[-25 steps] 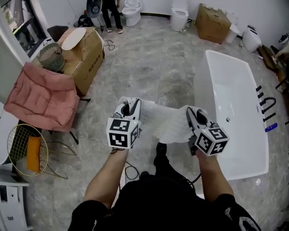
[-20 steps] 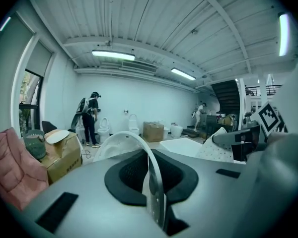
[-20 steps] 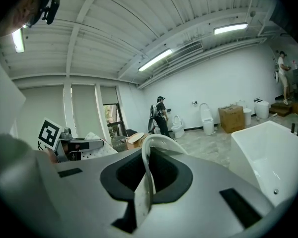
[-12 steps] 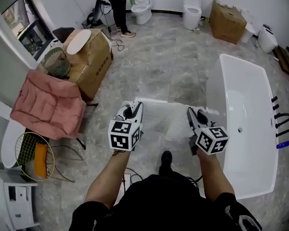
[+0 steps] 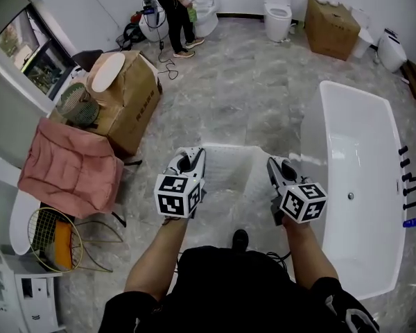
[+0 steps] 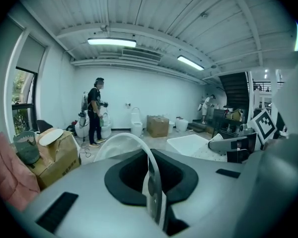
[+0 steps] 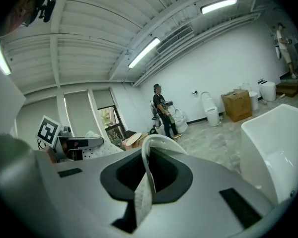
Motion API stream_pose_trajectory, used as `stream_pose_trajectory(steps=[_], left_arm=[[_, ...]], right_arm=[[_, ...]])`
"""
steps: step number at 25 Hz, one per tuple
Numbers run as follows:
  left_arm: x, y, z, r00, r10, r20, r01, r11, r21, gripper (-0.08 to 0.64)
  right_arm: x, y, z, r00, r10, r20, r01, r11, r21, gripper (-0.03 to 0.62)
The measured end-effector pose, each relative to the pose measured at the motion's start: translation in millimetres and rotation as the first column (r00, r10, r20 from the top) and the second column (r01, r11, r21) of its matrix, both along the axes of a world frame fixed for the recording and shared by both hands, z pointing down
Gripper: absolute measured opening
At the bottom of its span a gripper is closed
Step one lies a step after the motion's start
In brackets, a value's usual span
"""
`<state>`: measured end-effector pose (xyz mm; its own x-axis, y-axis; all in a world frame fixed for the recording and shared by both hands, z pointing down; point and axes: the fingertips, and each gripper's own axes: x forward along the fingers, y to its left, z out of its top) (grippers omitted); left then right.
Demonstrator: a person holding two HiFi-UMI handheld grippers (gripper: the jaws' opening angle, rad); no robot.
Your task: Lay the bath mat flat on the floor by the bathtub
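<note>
Beside bathtub [image 5: 357,141]: left tongs [image 5: 196,152], right tongs [image 5: 272,162] clamped on bath mat [image 5: 230,171].

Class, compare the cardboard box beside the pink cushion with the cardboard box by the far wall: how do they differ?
The cardboard box beside the pink cushion carries a white oval lid; the cardboard box by the far wall has no such lid. The first stands at the head view's left, next to the pink cushion; the second stands right of a toilet. Both are brown and rest on the grey floor.
</note>
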<state>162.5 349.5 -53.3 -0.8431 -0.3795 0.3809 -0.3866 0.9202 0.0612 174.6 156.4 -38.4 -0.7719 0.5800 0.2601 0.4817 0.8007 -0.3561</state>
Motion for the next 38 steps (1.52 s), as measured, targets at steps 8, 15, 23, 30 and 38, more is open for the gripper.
stream_pose_trajectory(steps=[8,15,23,30,38], left_arm=[[-63,-38,0,0.997,0.071,-0.01,-0.07,0.997,0.039,0.023],[-123,-47,9,0.988,0.152,-0.025,-0.15,0.986,0.071,0.021],[-233,-18,17,0.966,0.258,-0.032,-0.256,0.964,0.067,0.023],[-329,21,8,0.929,0.37,0.004,-0.37,0.929,0.027,0.023],[-393,23,20,0.896,0.443,-0.019,-0.441,0.895,0.065,0.022]], right_arm=[[-39,-26,0,0.999,0.035,-0.021,-0.034,0.999,0.028,0.021],[-83,-31,5,0.993,0.109,-0.04,-0.107,0.992,0.061,0.021],[-173,6,12,0.977,0.204,-0.066,-0.197,0.976,0.088,0.021],[-264,54,11,0.955,0.287,-0.073,-0.281,0.956,0.085,0.021],[-307,56,16,0.919,0.384,-0.095,-0.373,0.921,0.113,0.021]])
